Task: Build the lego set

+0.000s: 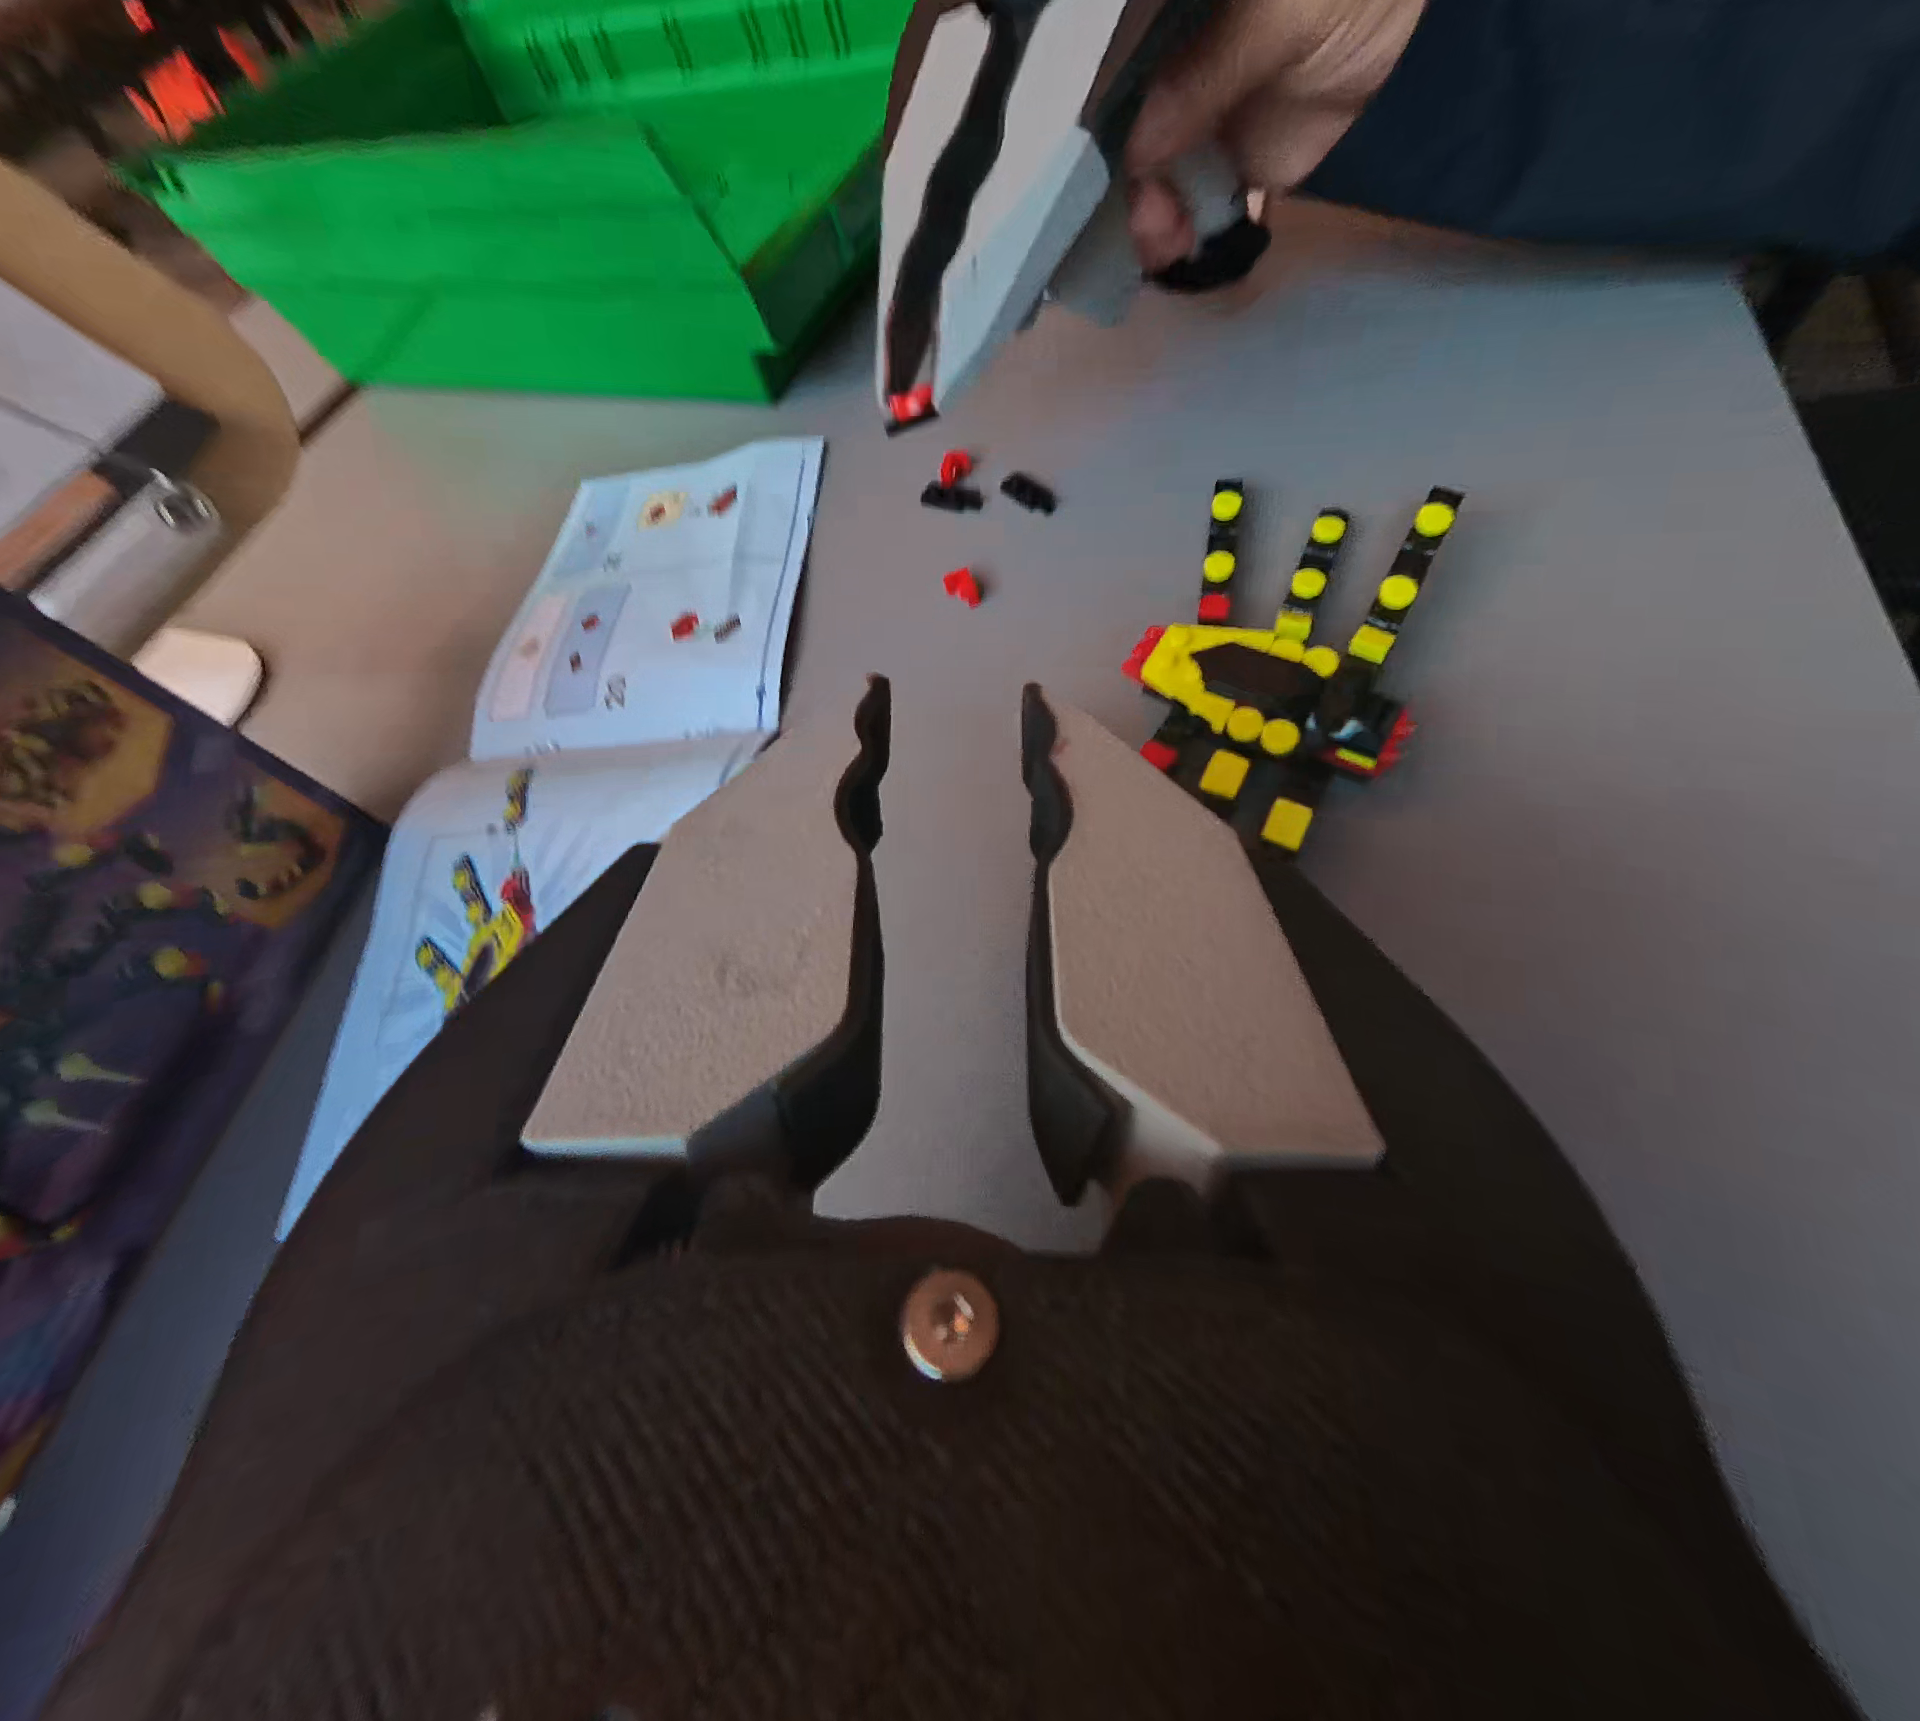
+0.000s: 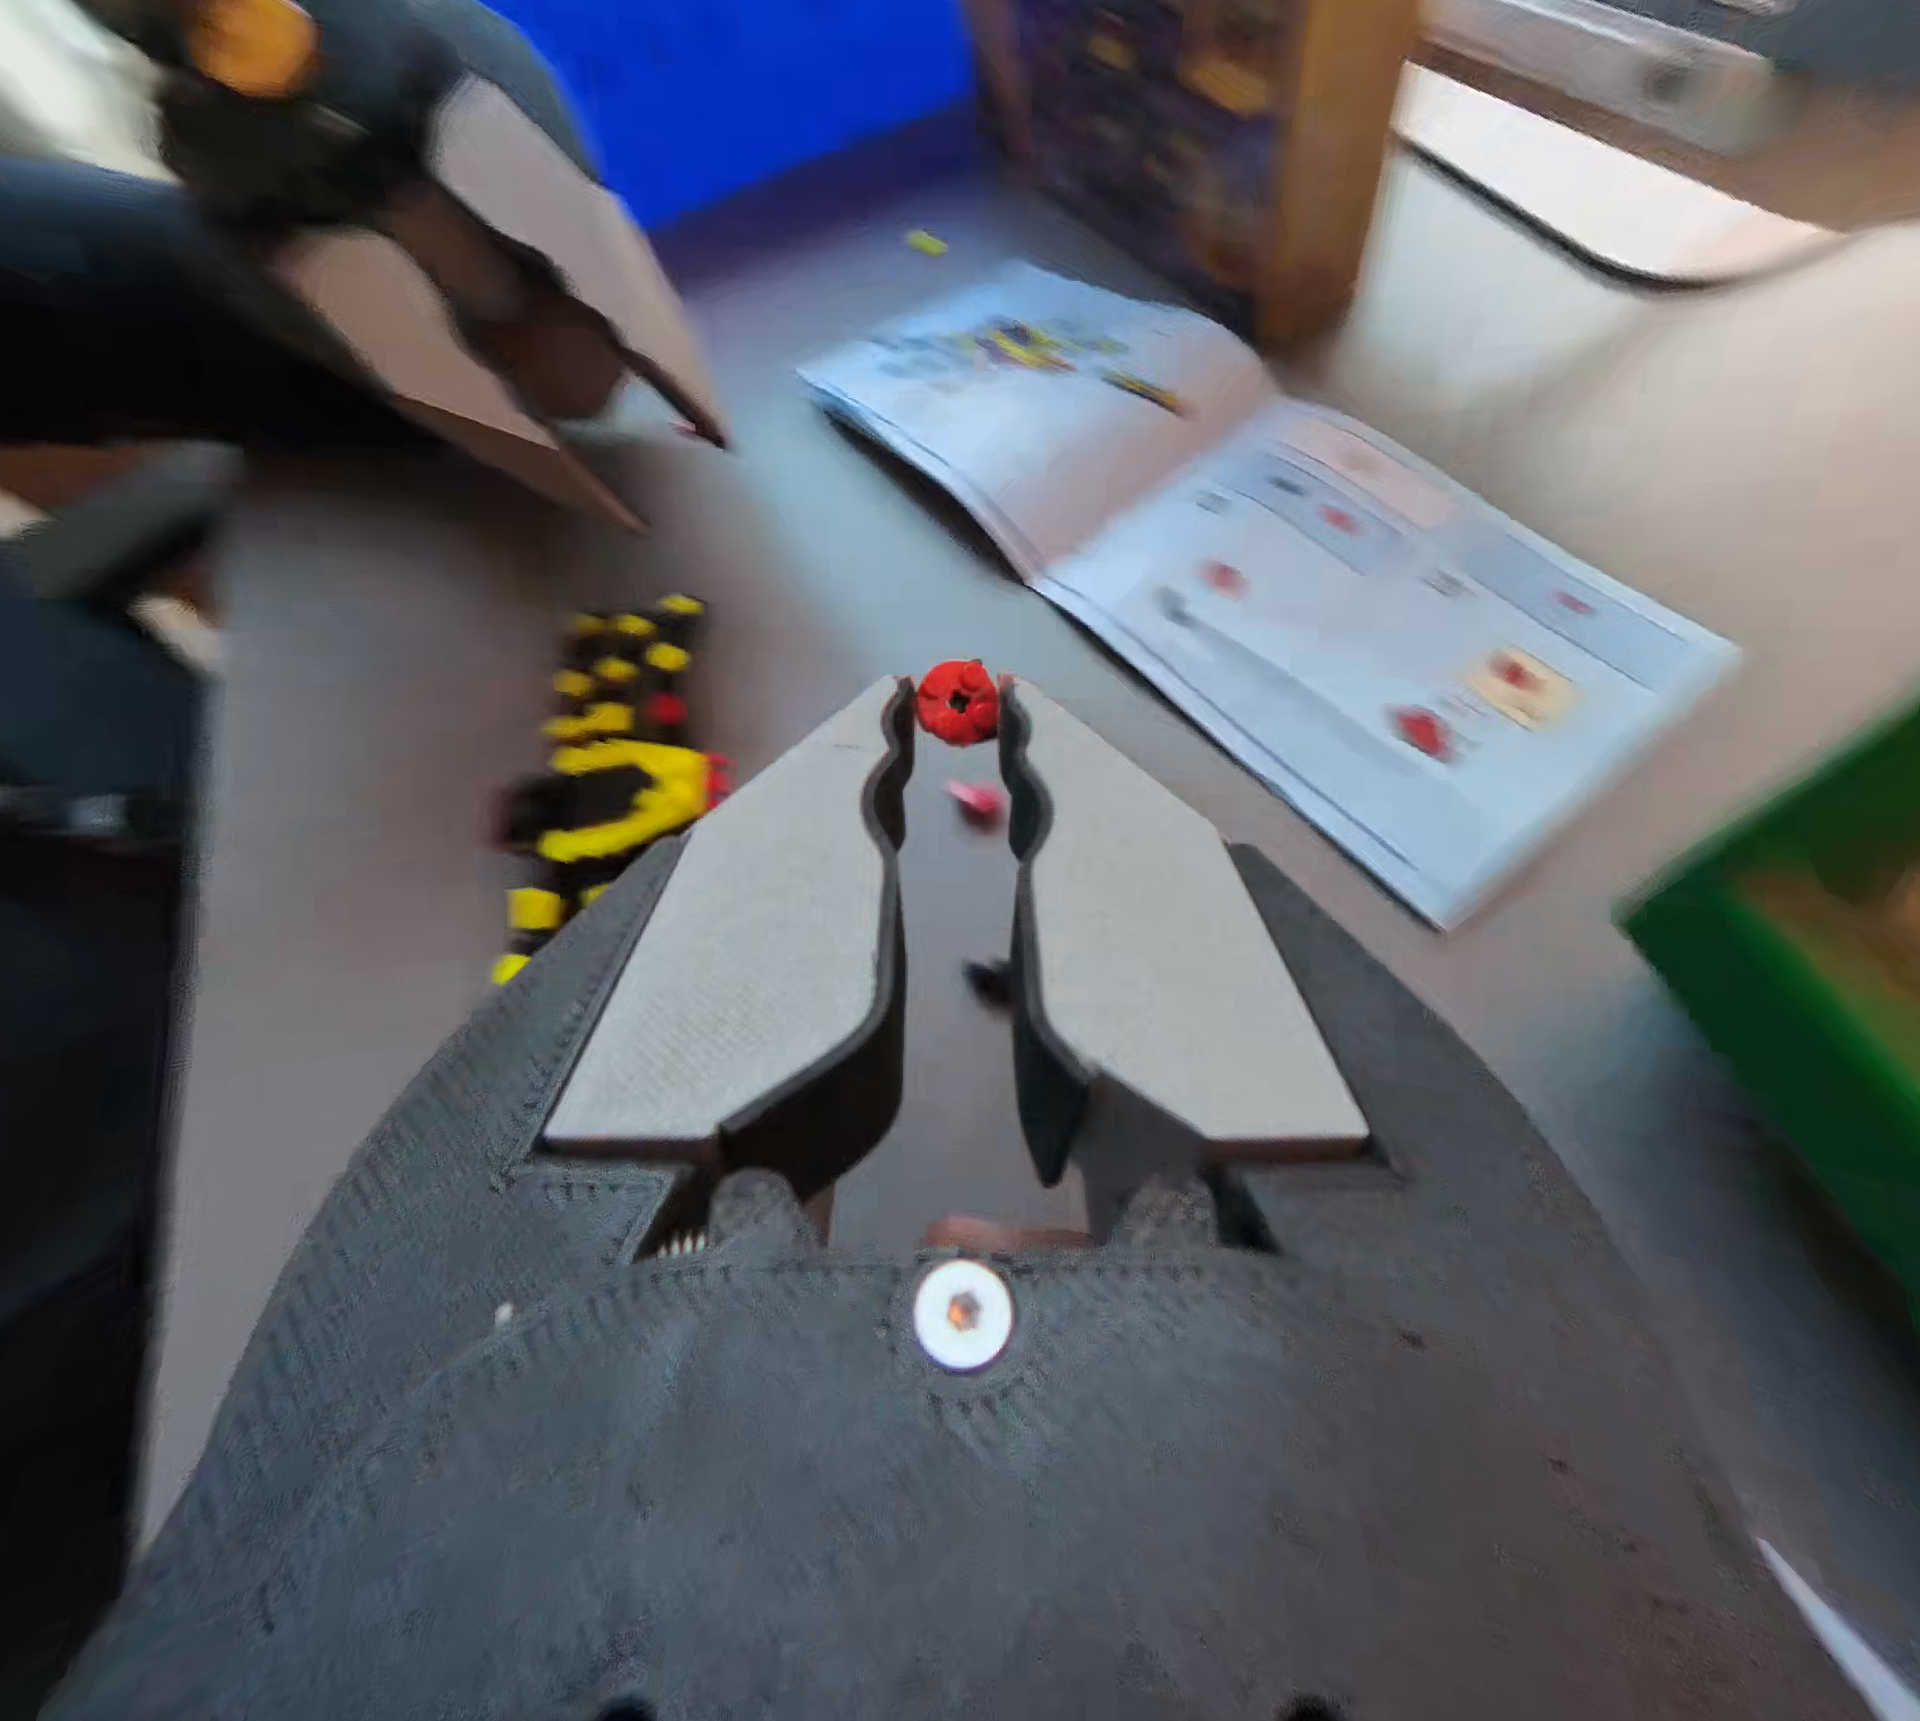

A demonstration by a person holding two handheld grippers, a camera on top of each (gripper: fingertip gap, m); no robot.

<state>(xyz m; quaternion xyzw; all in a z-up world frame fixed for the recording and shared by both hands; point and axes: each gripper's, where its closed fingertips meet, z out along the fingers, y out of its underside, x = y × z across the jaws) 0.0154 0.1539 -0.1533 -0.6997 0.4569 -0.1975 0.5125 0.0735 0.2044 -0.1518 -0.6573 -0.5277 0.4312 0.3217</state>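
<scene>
Roughly halfway: our yellow-black hand model (image 1: 1283, 674) lay assembled on the surface (image 1: 1558, 944); right tongs (image 2: 958, 703) clamped a red piece (image 2: 957, 701), left tongs (image 1: 954, 703) apart, empty; loose bits (image 1: 982, 518) remained.

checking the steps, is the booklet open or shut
Open. The booklet lies flat on the table with two pages spread either side of its fold, printed pictures facing up; the right wrist view shows the same spread.
</scene>
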